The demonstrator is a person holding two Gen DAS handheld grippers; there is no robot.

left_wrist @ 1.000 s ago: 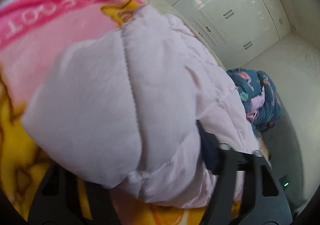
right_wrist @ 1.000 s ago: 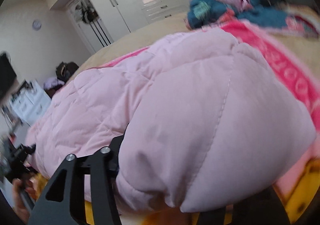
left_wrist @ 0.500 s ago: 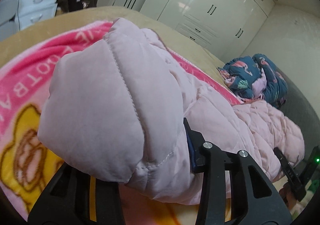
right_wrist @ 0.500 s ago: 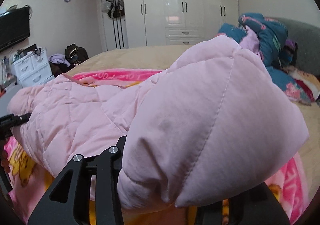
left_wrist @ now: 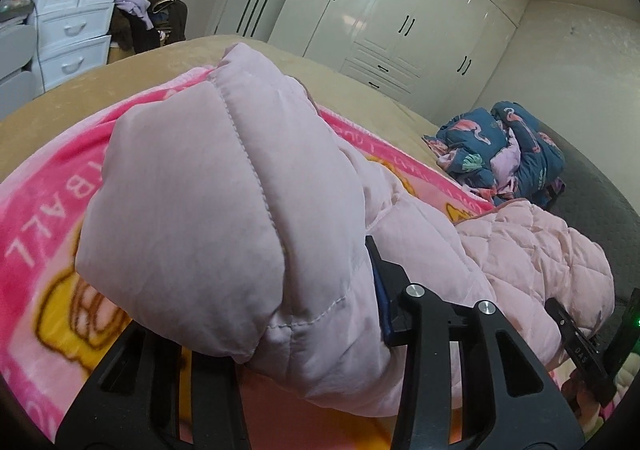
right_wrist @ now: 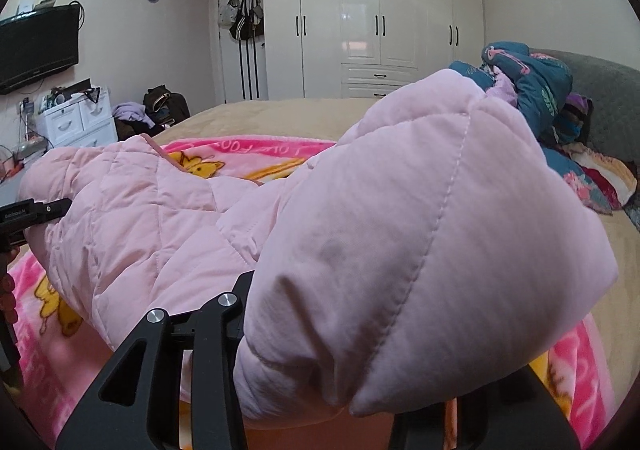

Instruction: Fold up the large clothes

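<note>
Two tools carry the pink padded jacket (left_wrist: 224,218) clear of the pink blanket (left_wrist: 36,234) that covers the bed (right_wrist: 280,110); the step in hand is a lift of one jacket edge for a fold. The left tool (left_wrist: 280,334) is clamped on one puffed end, the right tool (right_wrist: 320,350) on the other, each set of jaws part-way apart around thick padding. The jacket middle sags between them onto the blanket. The next move calls for carrying both ends together across the jacket body, level and in step

Left tongs (left_wrist: 280,314): black angular struts, silver screw heads, blue pad. Right tongs (right_wrist: 360,334): same black build.
</note>
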